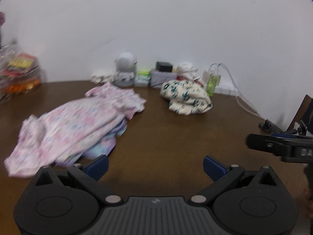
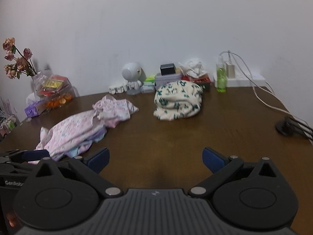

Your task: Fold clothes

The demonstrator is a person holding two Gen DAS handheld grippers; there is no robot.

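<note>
Two grippers hover over a brown table (image 2: 176,137), each with its jaws spread wide and nothing between them. A pink floral garment (image 1: 74,125) lies loosely spread ahead and to the left of the left gripper (image 1: 155,165), its near edge just beside the left finger. A cream bundle (image 2: 177,102) with green print sits well ahead of the right gripper (image 2: 155,159), near the wall.

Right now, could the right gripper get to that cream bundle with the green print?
Probably yes: the right gripper is open, and only bare table lies between it and the cream bundle.
</note>
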